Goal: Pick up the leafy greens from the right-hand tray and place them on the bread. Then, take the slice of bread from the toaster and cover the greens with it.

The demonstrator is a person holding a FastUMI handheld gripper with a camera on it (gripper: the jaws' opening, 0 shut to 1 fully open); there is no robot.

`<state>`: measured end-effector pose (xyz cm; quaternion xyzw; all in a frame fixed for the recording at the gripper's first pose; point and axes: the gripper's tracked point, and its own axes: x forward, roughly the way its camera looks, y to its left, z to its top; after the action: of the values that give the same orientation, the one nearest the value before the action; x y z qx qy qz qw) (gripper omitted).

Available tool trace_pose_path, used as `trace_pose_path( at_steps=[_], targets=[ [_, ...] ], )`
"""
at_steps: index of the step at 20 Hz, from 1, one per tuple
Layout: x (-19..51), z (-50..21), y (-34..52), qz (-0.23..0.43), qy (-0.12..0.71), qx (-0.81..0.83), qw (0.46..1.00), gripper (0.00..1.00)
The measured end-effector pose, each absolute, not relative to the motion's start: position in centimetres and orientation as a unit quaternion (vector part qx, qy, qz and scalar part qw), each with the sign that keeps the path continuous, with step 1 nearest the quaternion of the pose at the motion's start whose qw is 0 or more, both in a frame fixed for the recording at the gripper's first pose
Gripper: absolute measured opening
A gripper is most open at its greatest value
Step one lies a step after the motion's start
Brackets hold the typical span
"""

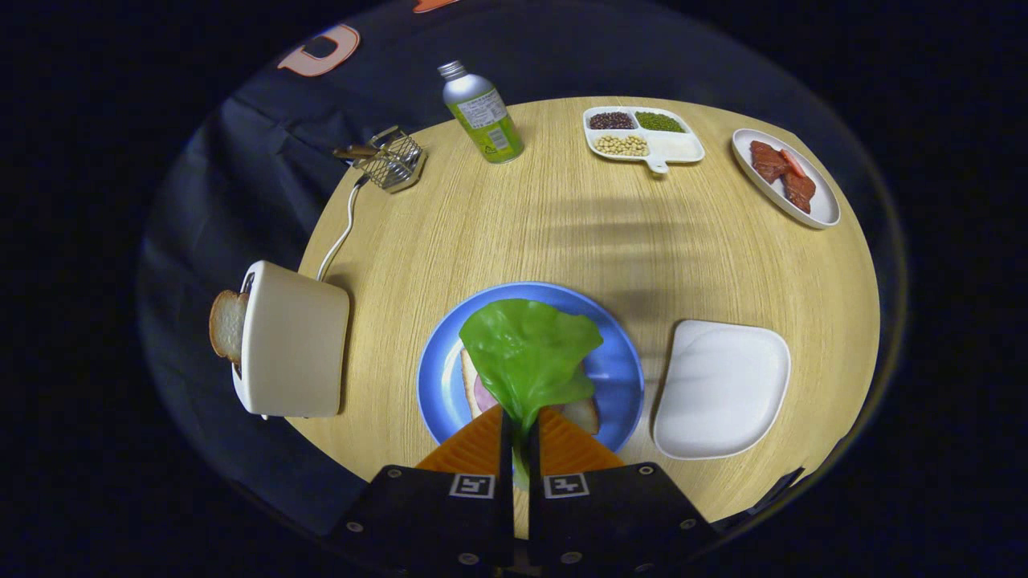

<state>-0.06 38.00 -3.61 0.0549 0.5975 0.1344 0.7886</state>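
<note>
Orange fingers [482, 445] of the hand-held gripper [520, 429] are pressed nearly together, pinching the stem end of the leafy greens [526, 349] between them. Just ahead of the fingers the leaf fans out over a blue plate [618, 365], hanging above a slice of bread [582, 413] that already carries a pink layer, seemingly ham [483, 393]. Just beside the plate, to the right, a white tray [720, 389] lies bare. So the first step looks to be in hand: the greens are over the bread but not yet let go. Next, by my reading, comes a lowering until the leaf rests flat on the bread, then a spreading of the fingers and a clean backing away so the leaf does not drag off. After that the toaster [293, 341], left of the plate on the tabletop [562, 217], waits with a toast slice [227, 323] poking from its slot.
</note>
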Motion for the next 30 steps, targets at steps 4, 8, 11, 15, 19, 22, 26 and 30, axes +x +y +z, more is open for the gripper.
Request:
trace_pose_path(
  at_steps=[4, 8, 11, 15, 19, 22, 26, 30],
  targets=[
    [0.3, -4.3, 38.5, 0.142, 0.598, 0.028, 0.788, 0.2],
    [0.5, -4.9, 38.3, 0.139, 0.596, 0.003, 0.791, 0.38],
    [0.4, -5.0, 38.1, 0.137, 0.596, -0.006, 0.791, 0.54],
    [0.7, -4.6, 37.8, 0.132, 0.591, -0.01, 0.796, 0.63],
    [1.4, -1.8, 38.8, 0.139, 0.574, -0.001, 0.807, 0.73],
    [1.7, 0.7, 40.4, 0.15, 0.566, 0.0, 0.811, 0.82],
    [1.9, 3.5, 43.3, 0.165, 0.561, -0.006, 0.811, 0.94],
    [2.1, 6.1, 46.6, 0.179, 0.563, -0.018, 0.807, 0.97]
  ],
)
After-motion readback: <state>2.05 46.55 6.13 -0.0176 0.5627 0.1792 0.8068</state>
